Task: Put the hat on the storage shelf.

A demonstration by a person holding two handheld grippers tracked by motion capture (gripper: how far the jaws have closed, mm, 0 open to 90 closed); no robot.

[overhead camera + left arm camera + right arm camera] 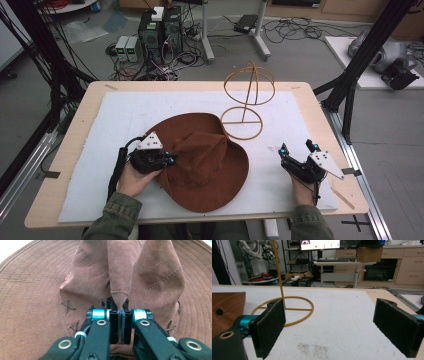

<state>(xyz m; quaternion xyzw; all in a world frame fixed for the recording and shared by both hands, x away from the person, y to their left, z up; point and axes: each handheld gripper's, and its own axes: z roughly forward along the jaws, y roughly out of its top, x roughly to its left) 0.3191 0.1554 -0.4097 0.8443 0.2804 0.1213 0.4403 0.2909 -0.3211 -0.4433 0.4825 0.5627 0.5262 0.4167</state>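
A brown wide-brimmed hat lies on the white mat in front of the person, its crown crumpled. My left gripper is at the hat's left side, shut on a pinched fold of the crown; the jaws stand tight together with the fabric between them. A yellow wire hat stand with a ring base stands upright just behind the hat. My right gripper rests on the mat to the right of the hat, wide open with nothing between its pads.
The white mat covers most of the wooden table. Black frame posts rise at both sides. Computers and cables lie on the floor beyond the far edge.
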